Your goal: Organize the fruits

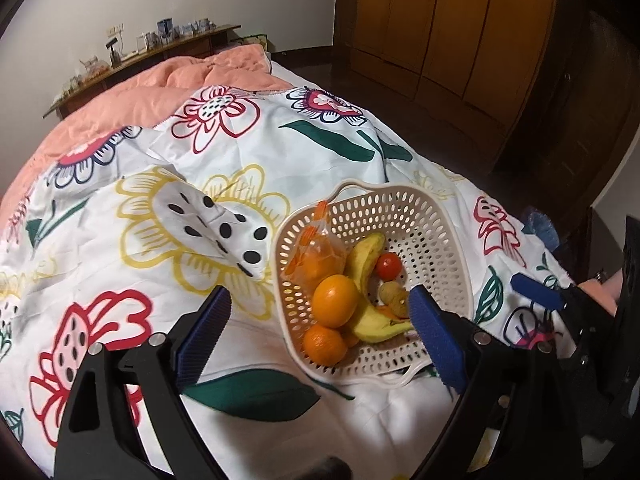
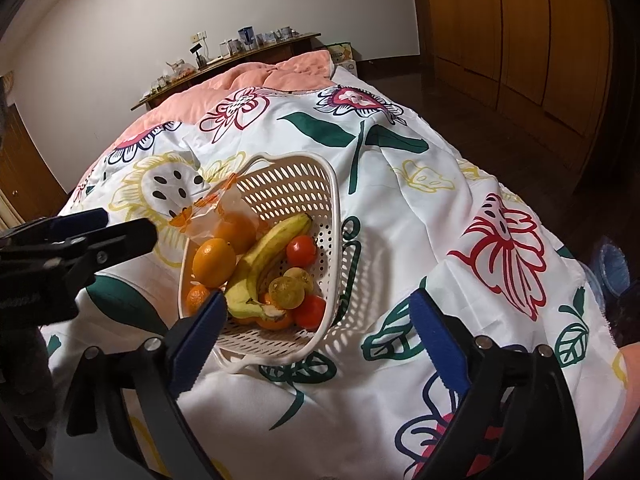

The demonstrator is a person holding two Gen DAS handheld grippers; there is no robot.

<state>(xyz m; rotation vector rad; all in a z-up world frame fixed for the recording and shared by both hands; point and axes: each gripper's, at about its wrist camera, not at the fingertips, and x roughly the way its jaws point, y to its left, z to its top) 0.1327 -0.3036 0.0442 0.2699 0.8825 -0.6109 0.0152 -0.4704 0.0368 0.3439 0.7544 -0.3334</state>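
Both the left gripper (image 1: 320, 328) and the right gripper (image 2: 316, 328) stood released, ribbed pads empty, beside the perforated plastic basket (image 2: 296, 184) on a rumpled floral quilt (image 2: 420, 240).

You are looking at a perforated cream plastic basket (image 2: 276, 184) sitting on matt, creased printed cloth (image 2: 420, 248). A clear, crinkly plastic bag (image 1: 320, 248) is wrapping one orange; glossy wooden wardrobe doors (image 1: 452, 28) are shining far right.

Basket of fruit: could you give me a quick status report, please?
Left gripper and right gripper both open, holding nothing. Basket on the bedspread, fruit inside. Nothing in the way.
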